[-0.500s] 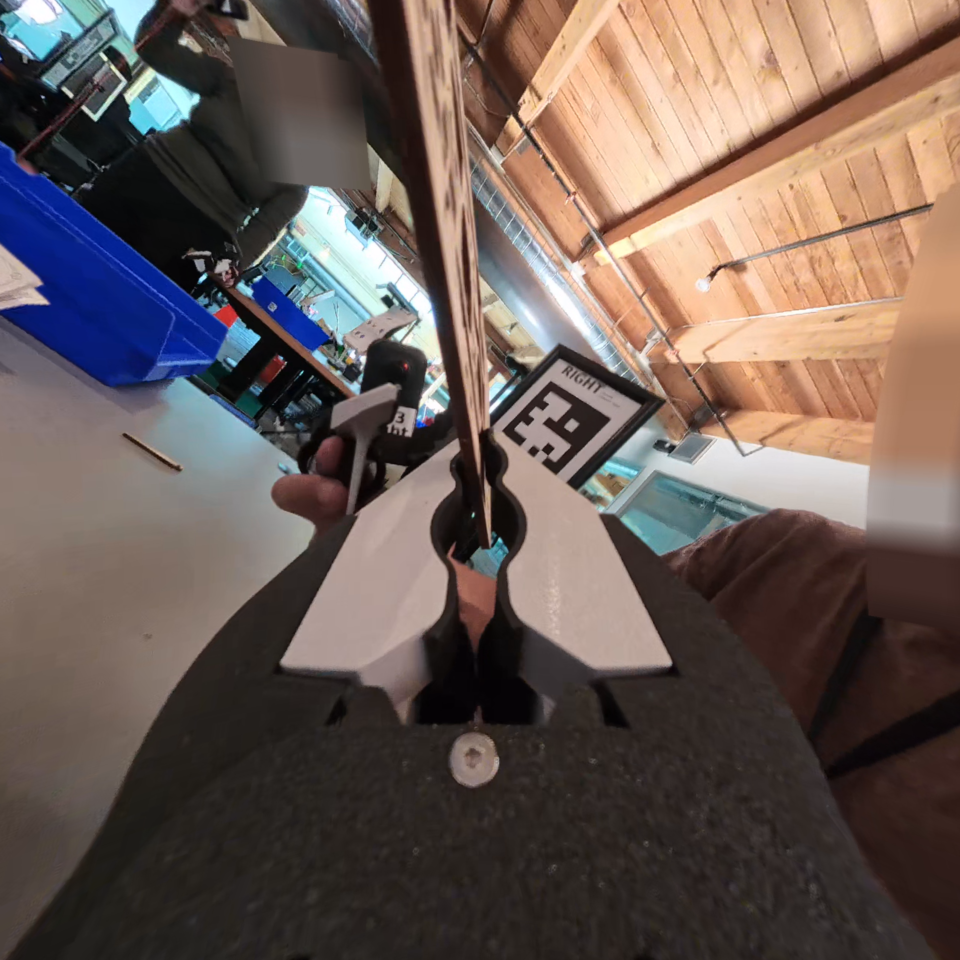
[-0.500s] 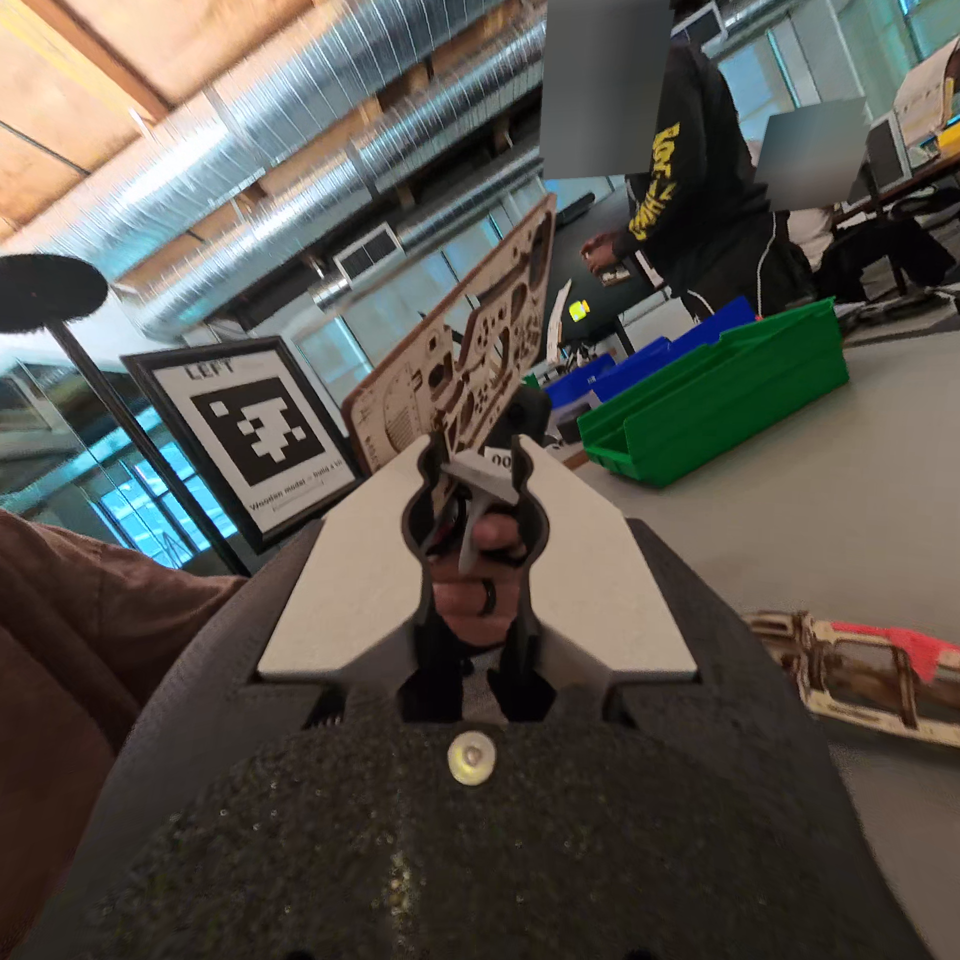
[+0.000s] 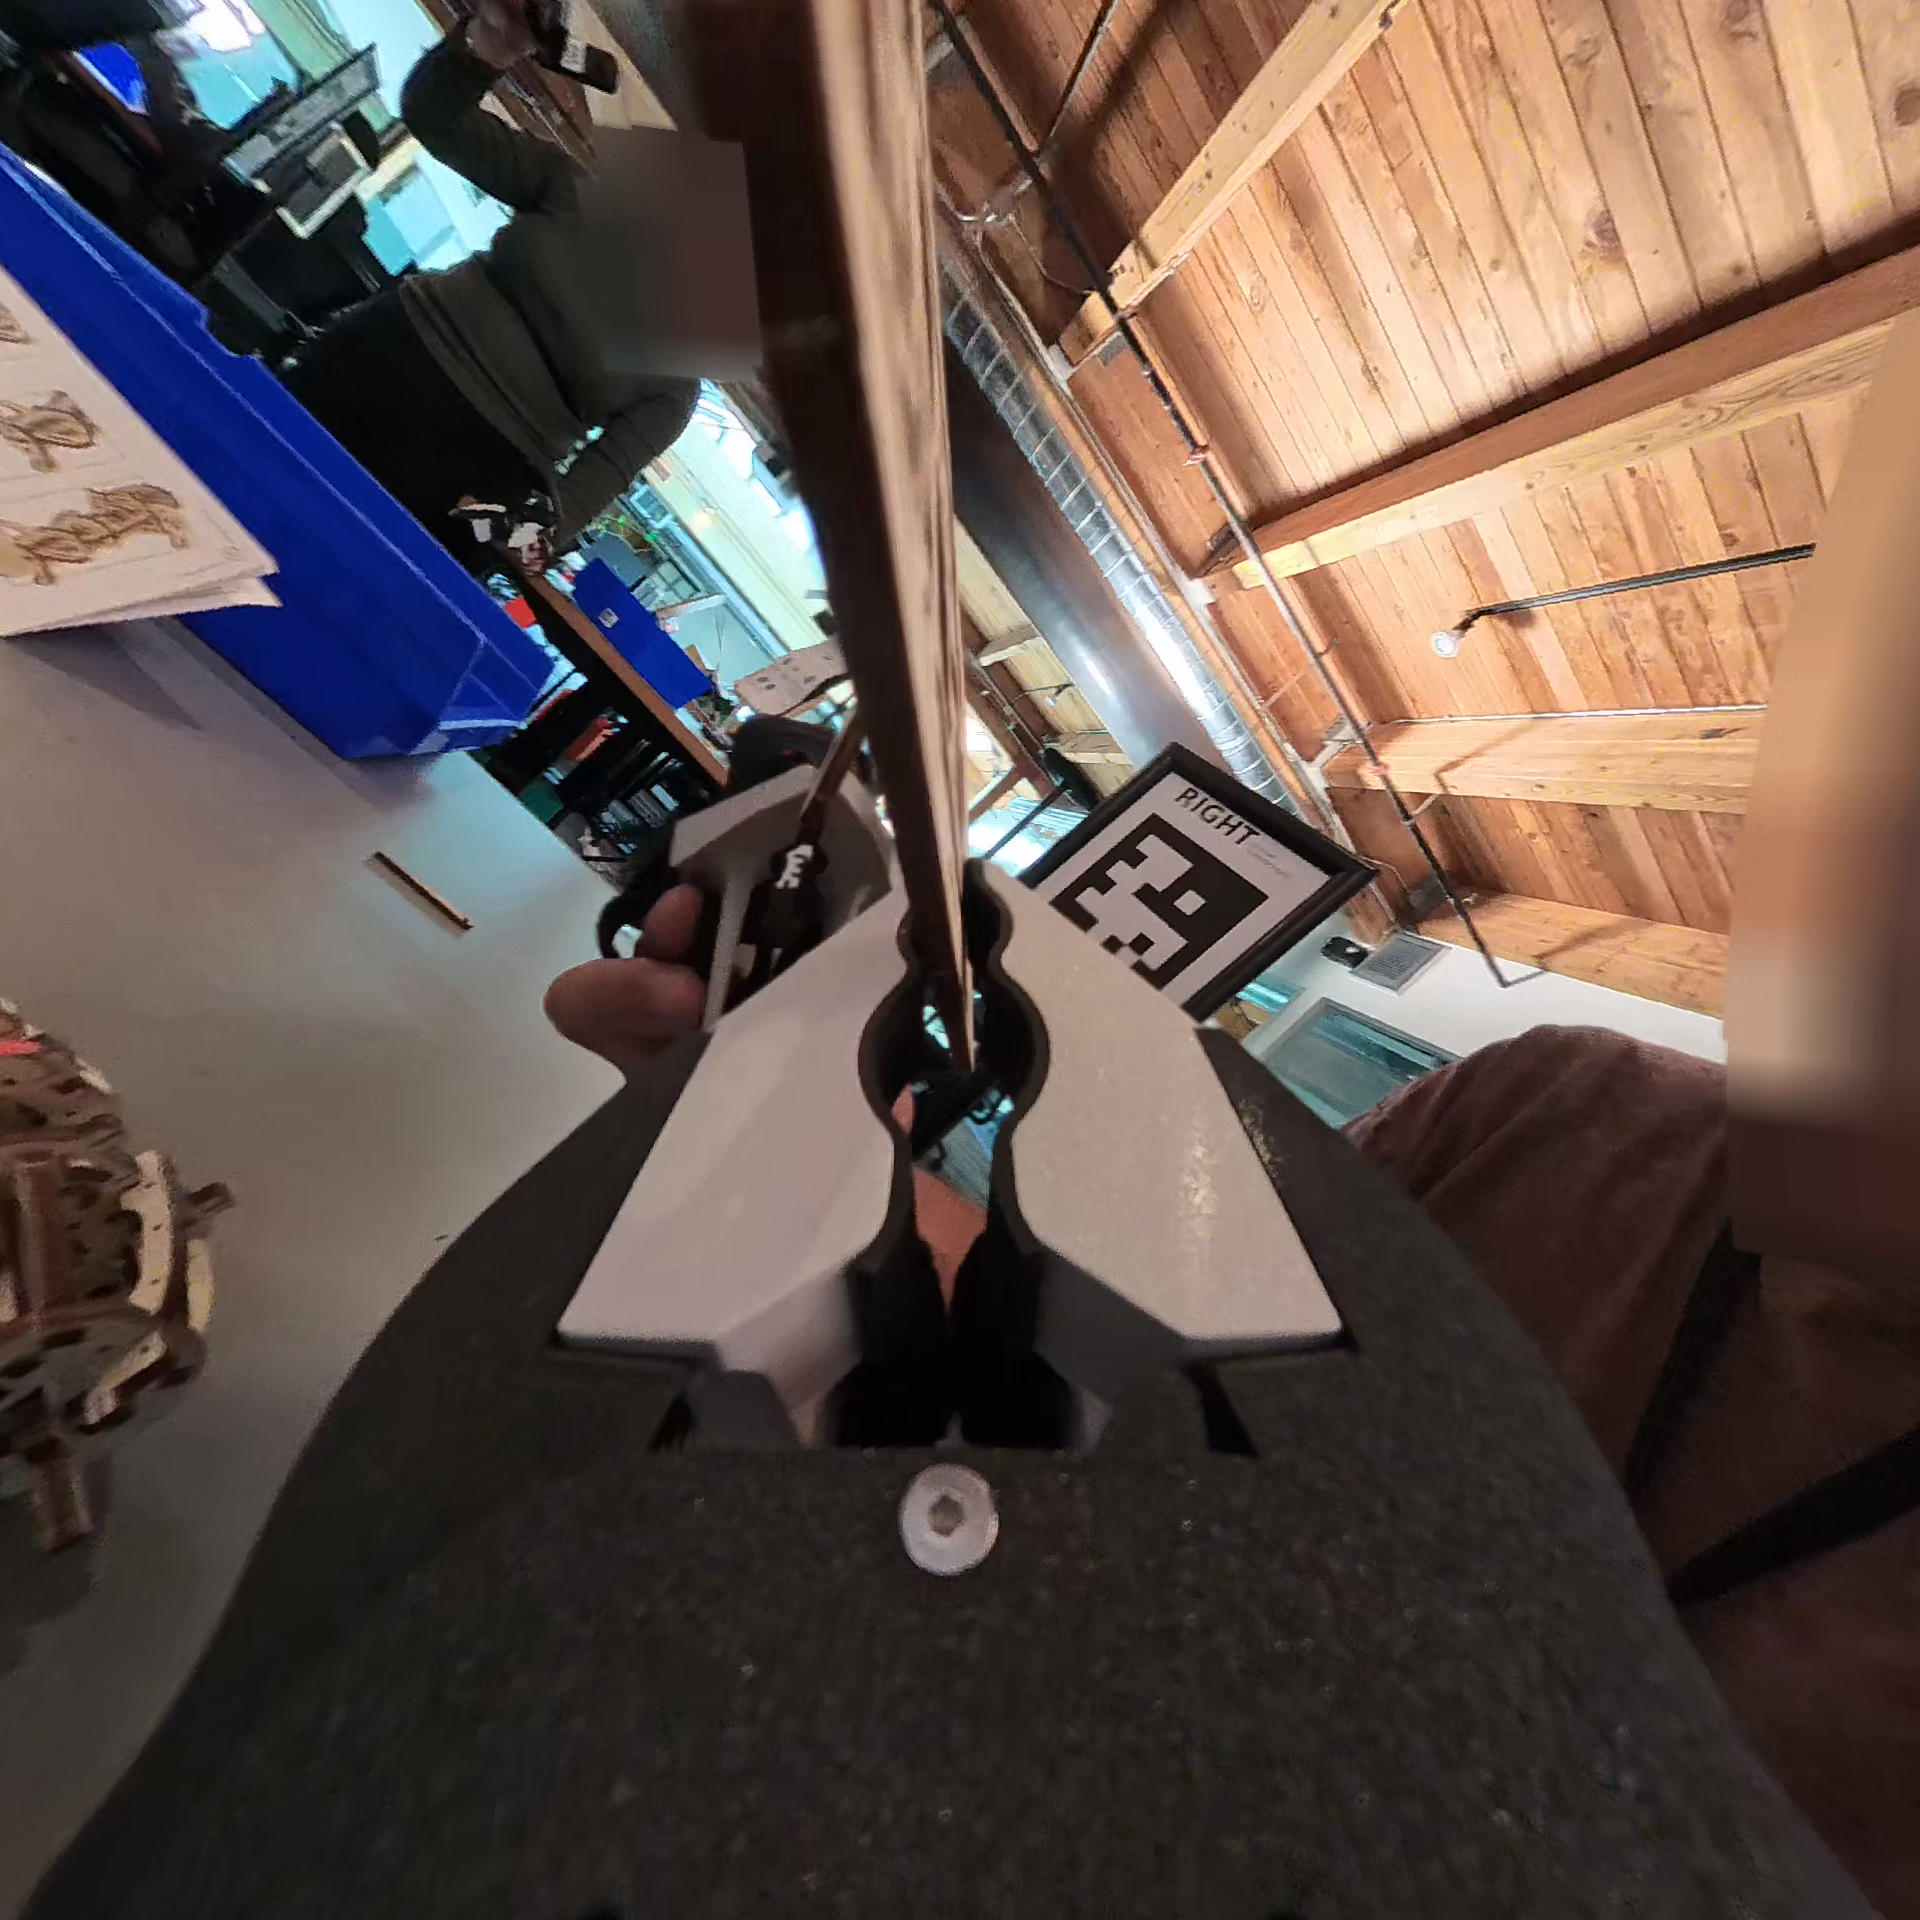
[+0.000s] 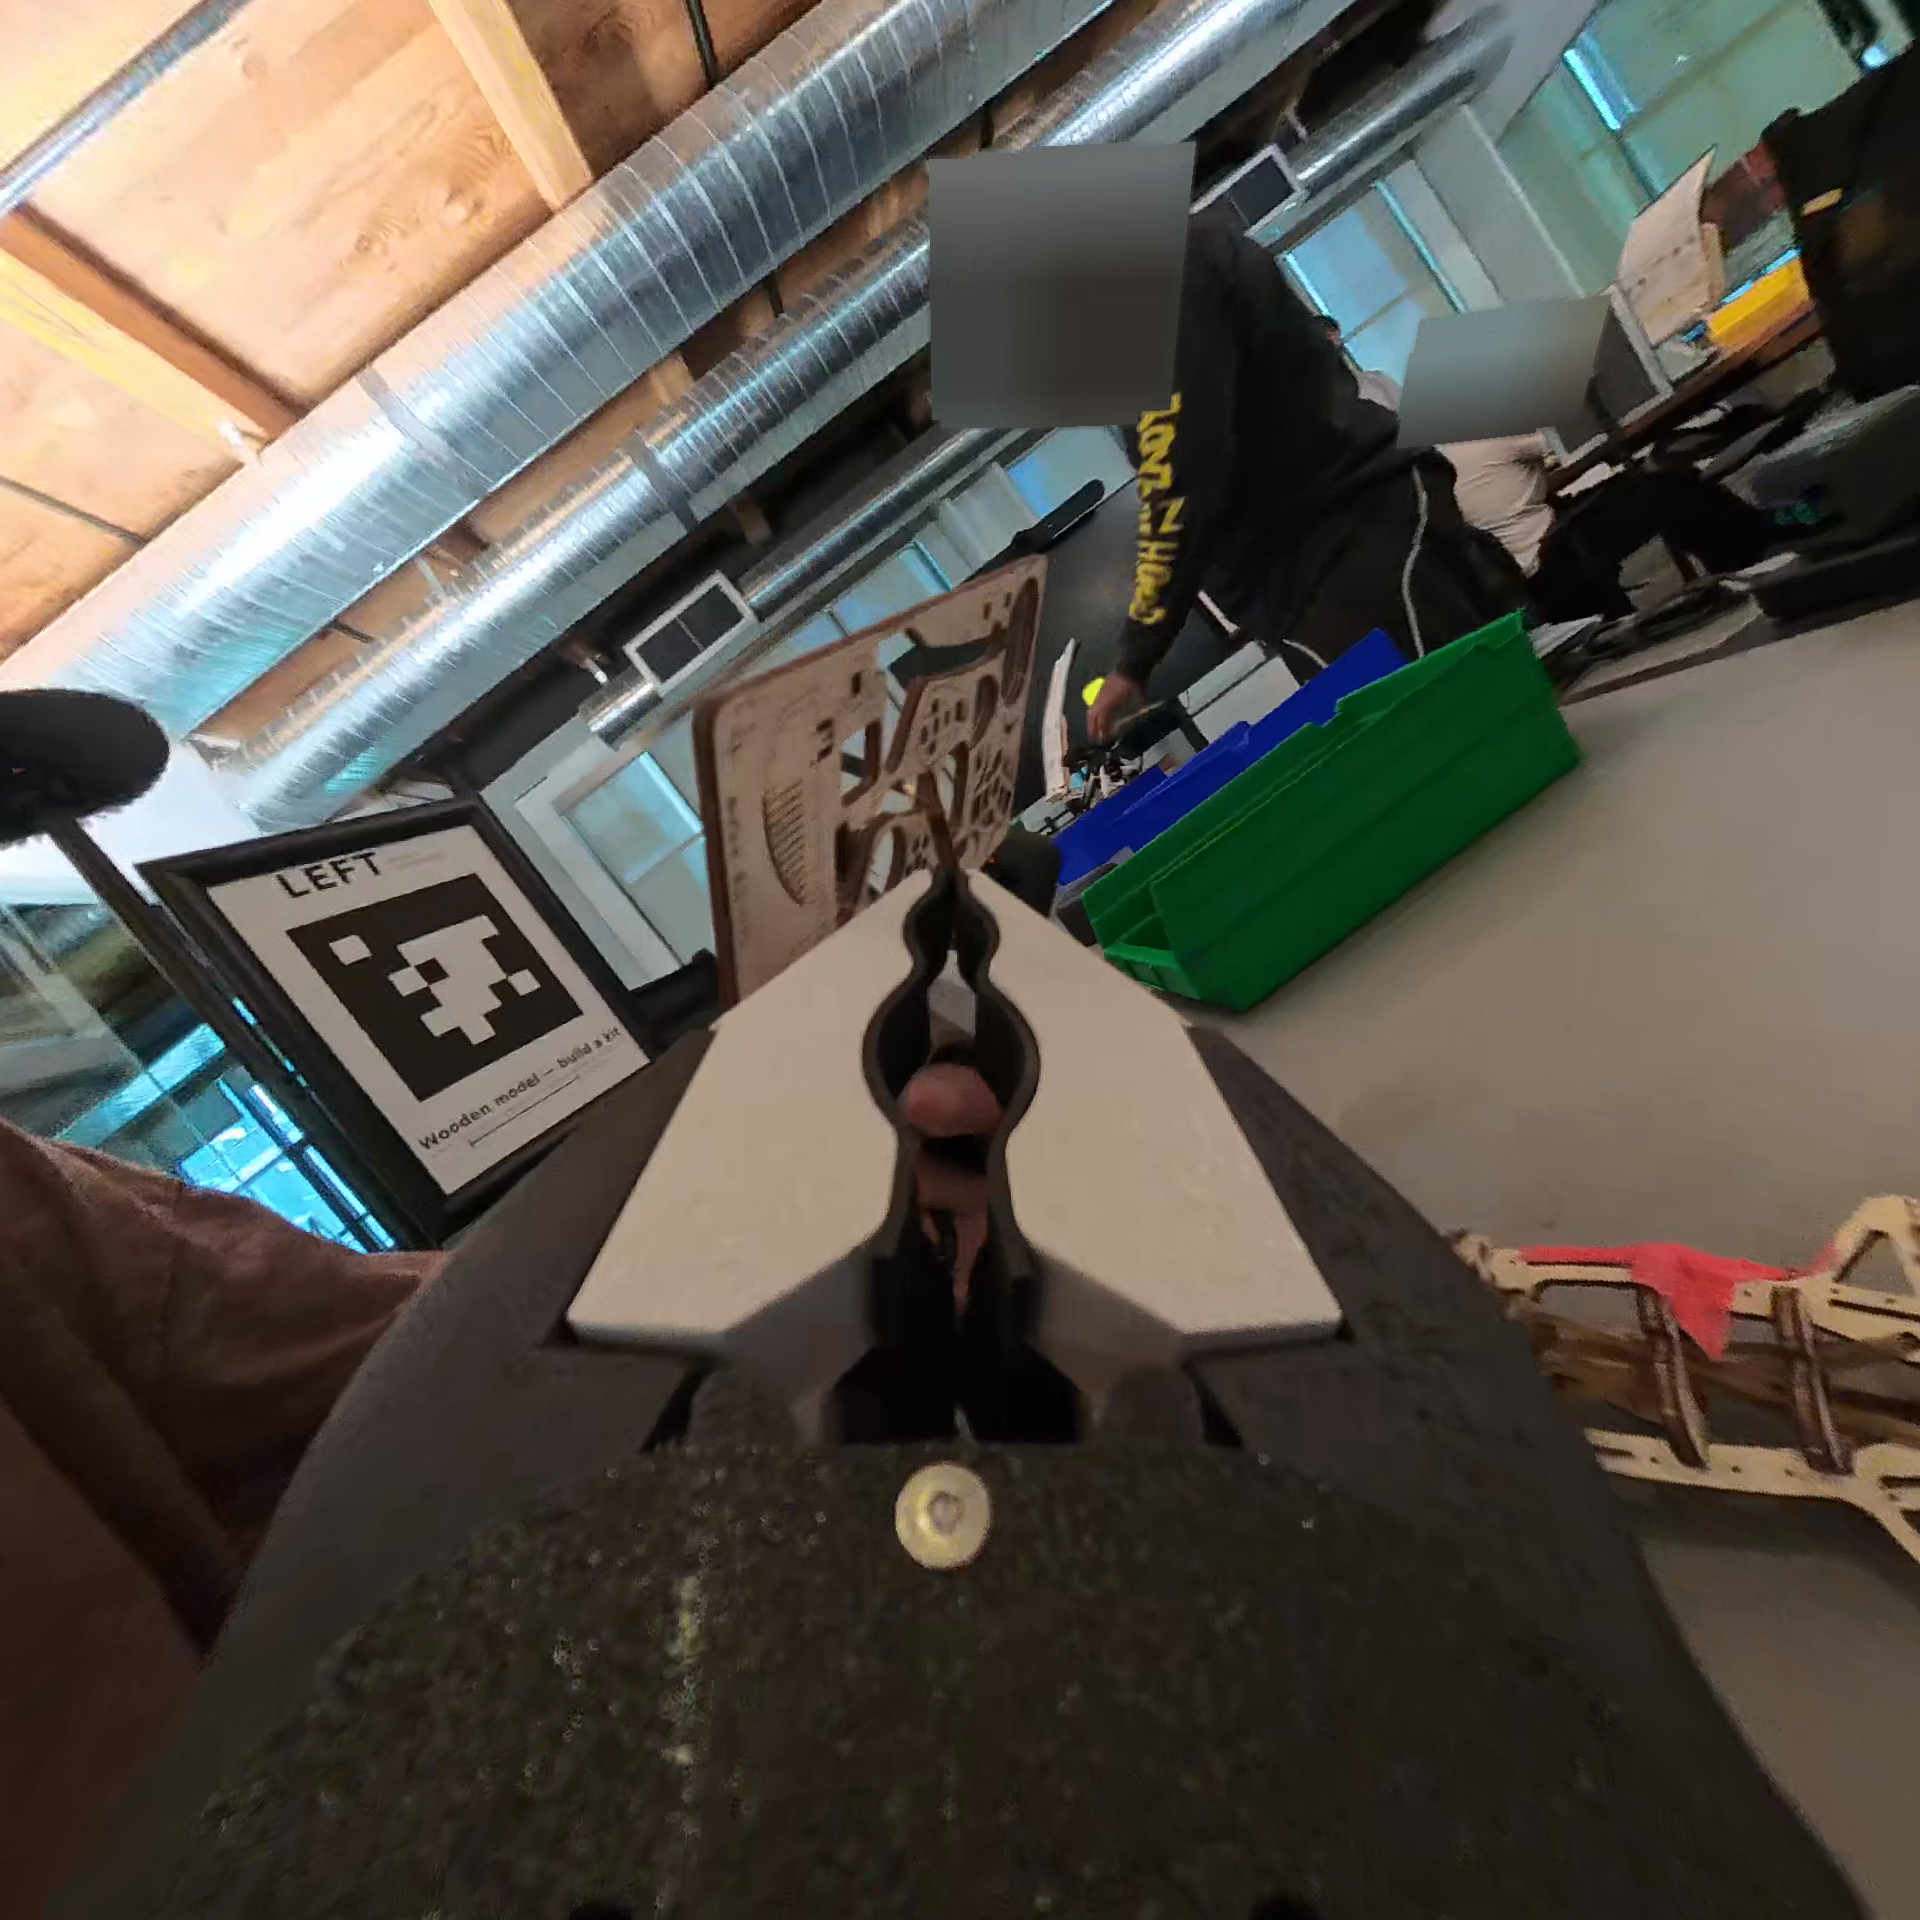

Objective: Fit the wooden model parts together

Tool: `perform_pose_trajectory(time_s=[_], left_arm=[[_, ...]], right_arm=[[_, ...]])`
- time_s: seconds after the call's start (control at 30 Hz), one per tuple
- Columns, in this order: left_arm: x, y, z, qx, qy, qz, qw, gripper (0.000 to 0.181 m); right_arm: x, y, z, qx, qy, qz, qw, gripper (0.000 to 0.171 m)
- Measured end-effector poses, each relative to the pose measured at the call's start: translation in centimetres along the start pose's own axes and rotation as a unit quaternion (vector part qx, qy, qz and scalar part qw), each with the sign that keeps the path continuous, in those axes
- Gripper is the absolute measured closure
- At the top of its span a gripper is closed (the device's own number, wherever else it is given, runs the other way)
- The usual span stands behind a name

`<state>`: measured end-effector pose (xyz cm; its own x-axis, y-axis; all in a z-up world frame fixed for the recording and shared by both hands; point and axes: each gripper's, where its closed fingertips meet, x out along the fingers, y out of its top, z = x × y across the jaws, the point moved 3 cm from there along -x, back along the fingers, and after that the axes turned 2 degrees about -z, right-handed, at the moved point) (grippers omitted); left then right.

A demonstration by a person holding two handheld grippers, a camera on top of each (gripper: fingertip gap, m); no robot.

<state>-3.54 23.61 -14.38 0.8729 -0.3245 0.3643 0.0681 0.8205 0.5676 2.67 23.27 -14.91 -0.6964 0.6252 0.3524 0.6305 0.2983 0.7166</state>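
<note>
Left gripper point(image 3: 951, 914), seen from its own wrist camera, is clamping its two pale fingers on the lower edge of a thin wooden parts sheet point(image 3: 883, 416). That sheet is showing edge-on and running up out of the picture, so its cut-outs are hidden here. Beyond it, the right gripper point(image 3: 805, 831) is pinching a thin dark sliver, too small to identify. A partly built wooden model point(image 3: 83, 1278) is lying blurred and cut off at the left on the grey table point(image 3: 260, 987), near a blue bin point(image 3: 343, 623).

From the right wrist camera, the right gripper point(image 4: 951, 883) is holding its fingers together on a thin dark piece at the tips, just at the sheet point(image 4: 873, 769), whose cut-out face is now showing. Whether that piece is part of the sheet cannot be told. Another wooden frame with a red patch point(image 4: 1714, 1371) is lying on the table point(image 4: 1558, 1018), blurred and cut off at the right.
</note>
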Motion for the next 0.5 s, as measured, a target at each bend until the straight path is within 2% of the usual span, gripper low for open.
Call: perform_pose_trajectory(time_s=[0.13,0.2,0.3,0.43,0.5], left_arm=[[-0.9,0.7,-0.3,-0.008,-0.005,0.022,1.0,0.181],[-1.2,0.6,-0.3,-0.014,-0.009,0.024,1.0,0.181],[-2.1,1.1,-0.3,-0.015,0.003,0.028,0.999,0.181],[-6.5,3.6,-0.8,-0.012,0.09,0.03,0.995,0.181],[-9.5,3.4,-2.3,-0.046,0.163,-0.034,0.985,0.181]], right_arm=[[-0.6,0.3,0.0,0.007,0.011,-0.006,1.0,0.17],[-0.7,0.4,-0.2,0.005,0.014,-0.014,1.0,0.163],[-1.2,0.3,0.6,-0.029,-0.047,-0.06,0.997,0.16],[-3.7,0.4,1.7,-0.096,-0.146,-0.156,0.972,0.16],[-5.7,-0.8,2.2,-0.13,-0.195,-0.242,0.942,0.157]])
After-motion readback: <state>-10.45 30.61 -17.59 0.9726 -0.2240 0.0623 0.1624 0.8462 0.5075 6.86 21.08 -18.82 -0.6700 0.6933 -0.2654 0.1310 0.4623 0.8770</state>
